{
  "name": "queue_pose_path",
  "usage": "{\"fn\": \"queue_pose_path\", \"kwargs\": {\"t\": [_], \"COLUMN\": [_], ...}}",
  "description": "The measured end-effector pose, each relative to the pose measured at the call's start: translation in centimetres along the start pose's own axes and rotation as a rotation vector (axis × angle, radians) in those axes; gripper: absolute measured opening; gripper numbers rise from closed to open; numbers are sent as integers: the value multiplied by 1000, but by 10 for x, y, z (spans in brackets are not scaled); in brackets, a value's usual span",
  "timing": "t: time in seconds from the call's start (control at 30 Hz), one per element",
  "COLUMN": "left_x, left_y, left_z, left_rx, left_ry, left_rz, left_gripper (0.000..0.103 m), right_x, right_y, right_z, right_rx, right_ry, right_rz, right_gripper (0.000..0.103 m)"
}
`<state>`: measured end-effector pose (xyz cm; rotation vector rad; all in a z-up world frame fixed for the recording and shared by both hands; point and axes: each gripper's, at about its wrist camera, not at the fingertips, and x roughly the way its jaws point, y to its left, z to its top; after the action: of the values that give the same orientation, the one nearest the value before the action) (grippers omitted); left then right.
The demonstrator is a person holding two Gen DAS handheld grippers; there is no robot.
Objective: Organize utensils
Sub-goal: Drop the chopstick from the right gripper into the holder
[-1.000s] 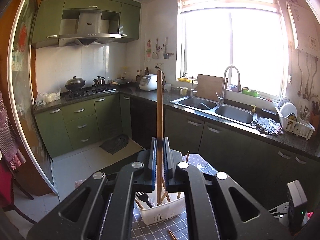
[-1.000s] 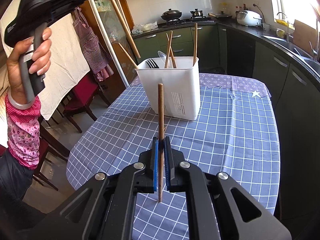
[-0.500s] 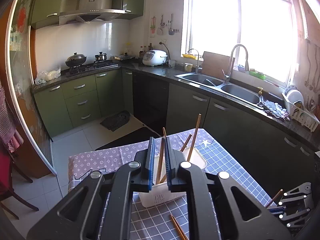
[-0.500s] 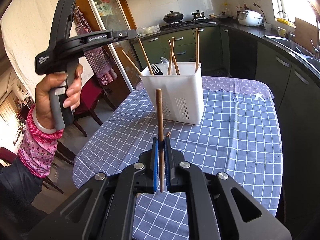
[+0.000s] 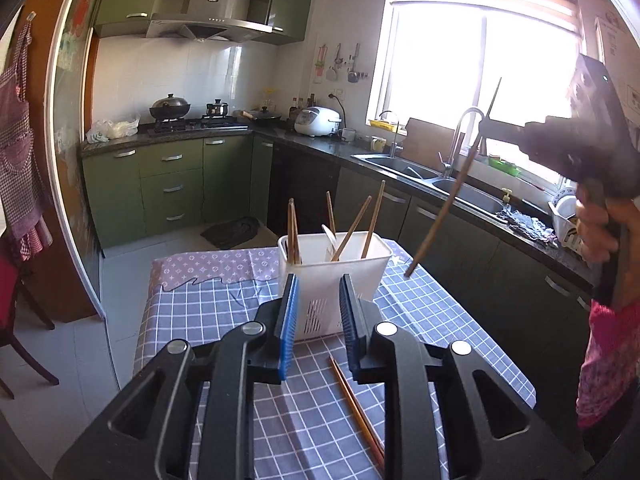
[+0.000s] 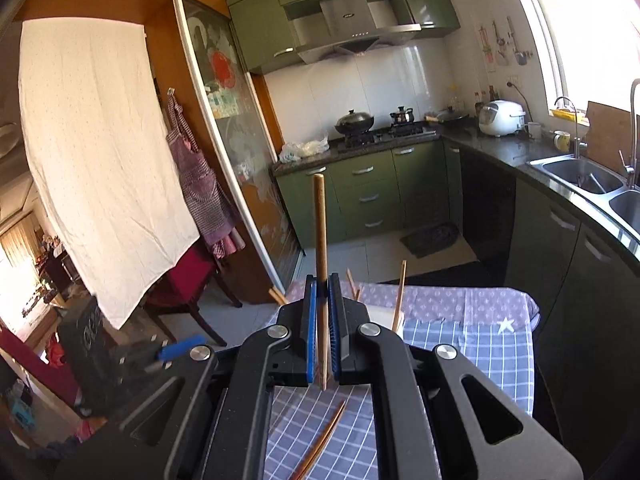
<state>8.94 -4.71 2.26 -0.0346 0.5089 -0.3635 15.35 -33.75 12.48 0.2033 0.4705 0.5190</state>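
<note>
you've got several chopsticks standing in the white utensil caddy [image 5: 334,272], your left gripper [image 5: 318,320] gapes empty before it, your right gripper [image 6: 322,332] pinches one chopstick [image 6: 320,240] raised above it, and a loose pair [image 5: 354,404] waits on the checked tablecloth [image 5: 440,320].
</note>
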Motion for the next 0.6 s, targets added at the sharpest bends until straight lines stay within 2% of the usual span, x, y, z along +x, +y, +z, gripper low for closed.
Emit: {"fn": "queue_pose_path", "kwargs": {"t": [0.1,0.23,0.43,0.47,0.5,0.6], "left_x": [-3,1,14,17,21,34], "left_y": [11,21,17,15,13,4], "left_z": [-14,-27,-35,-36,-37,-41], "left_rx": [-20,-40,-30,-27,-26,-22], "left_ry": [34,81,143,157,173,225], "left_rz": [23,35,19,10,-1,-26], "left_gripper": [20,20,20,20,21,22], "right_x": [18,53,96,101,103,94], "right_y": [-12,-29,-41,-43,-43,-41], "right_z": [20,27,8,4,1,-10], "right_rx": [25,47,60,60,57,40], "right_ry": [-15,25,117,131,142,124], "right_rz": [-52,-109,-138,-137,-132,-135], "right_gripper": [7,7,8,11,20,23]}}
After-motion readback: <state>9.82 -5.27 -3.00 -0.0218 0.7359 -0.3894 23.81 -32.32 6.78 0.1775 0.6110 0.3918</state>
